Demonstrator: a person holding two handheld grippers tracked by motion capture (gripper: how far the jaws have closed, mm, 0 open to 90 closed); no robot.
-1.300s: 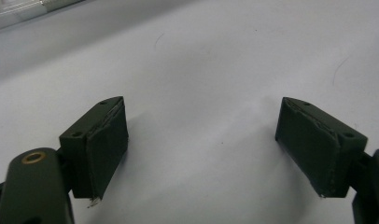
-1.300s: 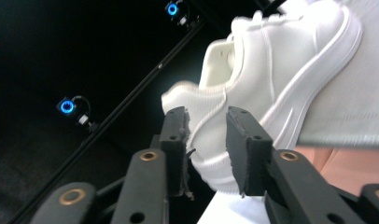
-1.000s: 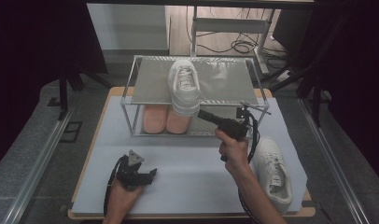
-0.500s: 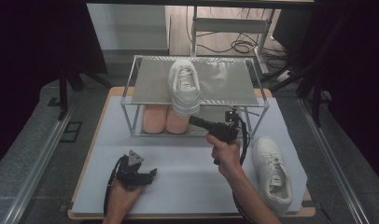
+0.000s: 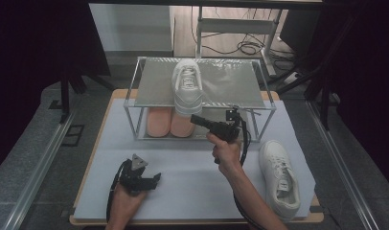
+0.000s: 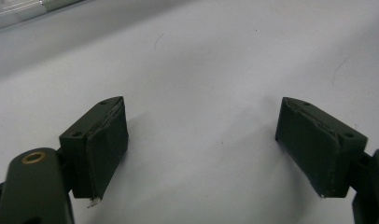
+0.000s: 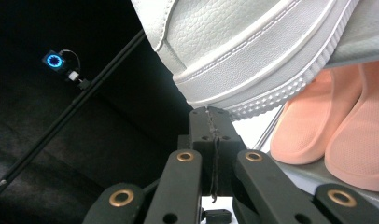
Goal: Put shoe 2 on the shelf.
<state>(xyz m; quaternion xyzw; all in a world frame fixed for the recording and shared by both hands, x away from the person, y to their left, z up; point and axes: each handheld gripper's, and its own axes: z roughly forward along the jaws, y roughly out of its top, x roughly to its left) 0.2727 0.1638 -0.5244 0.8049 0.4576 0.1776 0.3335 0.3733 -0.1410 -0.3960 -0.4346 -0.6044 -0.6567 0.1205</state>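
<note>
Our right gripper (image 5: 198, 119), jaws pressed together and empty, has slid up against the white leather sneaker (image 5: 187, 91) on the metal shelf rack (image 5: 231, 84). We judge a nudge comes next. Our left gripper (image 5: 152, 179) rests spread wide on the table.

I see a white sneaker (image 5: 188, 91) on the silver-grey rack (image 5: 240, 86), salmon-pink slippers (image 5: 171, 122) beneath, a second white sneaker (image 5: 281, 177) on the pale grey mat (image 5: 192, 163), and my black right gripper (image 5: 198, 119)
</note>
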